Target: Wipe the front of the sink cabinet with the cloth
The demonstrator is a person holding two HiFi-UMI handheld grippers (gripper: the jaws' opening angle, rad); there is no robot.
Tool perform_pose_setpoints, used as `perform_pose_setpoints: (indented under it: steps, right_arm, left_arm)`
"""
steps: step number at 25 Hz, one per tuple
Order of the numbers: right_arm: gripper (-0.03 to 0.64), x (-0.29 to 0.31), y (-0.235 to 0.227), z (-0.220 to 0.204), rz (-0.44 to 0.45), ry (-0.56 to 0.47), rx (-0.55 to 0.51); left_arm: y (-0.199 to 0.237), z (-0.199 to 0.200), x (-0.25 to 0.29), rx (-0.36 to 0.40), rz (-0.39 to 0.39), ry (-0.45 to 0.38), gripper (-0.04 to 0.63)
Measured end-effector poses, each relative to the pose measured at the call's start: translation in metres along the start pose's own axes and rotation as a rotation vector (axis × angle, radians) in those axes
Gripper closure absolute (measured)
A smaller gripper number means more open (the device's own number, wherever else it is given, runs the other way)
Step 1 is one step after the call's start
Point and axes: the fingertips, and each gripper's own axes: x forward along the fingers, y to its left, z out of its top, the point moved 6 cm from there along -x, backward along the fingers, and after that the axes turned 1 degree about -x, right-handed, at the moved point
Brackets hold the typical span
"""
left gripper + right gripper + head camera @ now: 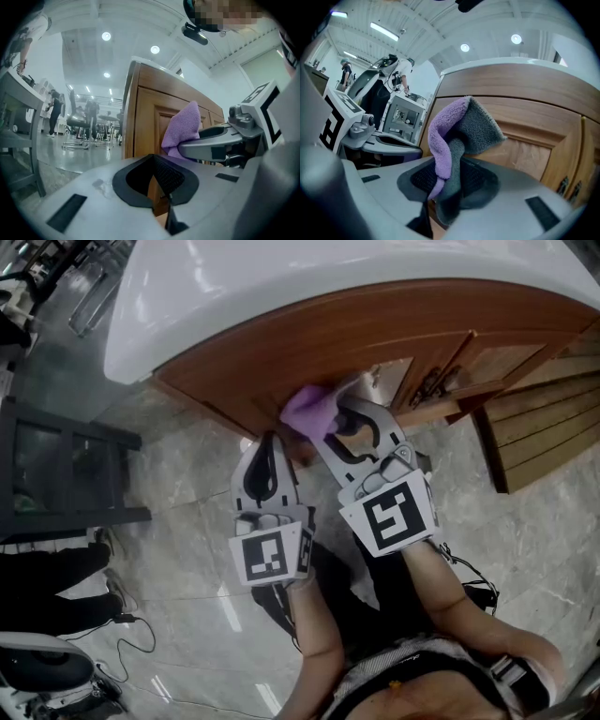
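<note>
Right gripper [443, 185]: jaws closed tight on a two-sided plush cloth [464, 126], purple on one face and grey on the other.
Grip: fabric pinched between the dark ribbed pads [417, 178], with a lower fold hanging out beneath them.
Cloth beyond the tips: bunched upward ahead of the jaws, purple edge to the left side, grey face spread to the right.
Ahead of the right jaws: panelled front of the brown wooden sink cabinet [525, 154], directly behind the cloth; real contact between the two cannot be told.
Above the tips: curved white glossy countertop rim [281, 287] overhanging the cabinet.
Far right of the tips: pair of dark metal door handles [427, 385] where two doors meet.
Left gripper [161, 185]: jaws brought fully together, pads meeting along one seam, nothing held between them.
Left gripper's place: just beside the right gripper on its left, tips set a little back from the cabinet, apart from the cloth.
Behind each set of jaws: white cube with black square markers [389, 512], facing up.
Below both grippers: grey veined polished stone floor [187, 465].
</note>
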Motion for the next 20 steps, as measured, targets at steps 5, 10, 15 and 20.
perform_pose_setpoints:
  steps: [5, 10, 15, 20]
  right_arm:
    - [0.451, -0.005, -0.006, -0.004, -0.021, 0.020, -0.004]
    - [0.451, -0.012, -0.014, -0.010, -0.044, 0.027, -0.004]
    - [0.451, -0.022, -0.025, -0.018, -0.076, 0.039, 0.011]
    - [0.451, -0.030, -0.036, -0.025, -0.107, 0.056, 0.019]
  left_arm:
    - [-0.001, -0.001, 0.001, 0.000, -0.006, 0.003, 0.589]
    - [-0.003, -0.002, 0.003, 0.002, -0.010, 0.007, 0.589]
    - [-0.009, -0.003, 0.005, -0.006, -0.017, 0.019, 0.589]
    - [-0.010, -0.005, 0.007, 0.011, -0.021, 0.013, 0.589]
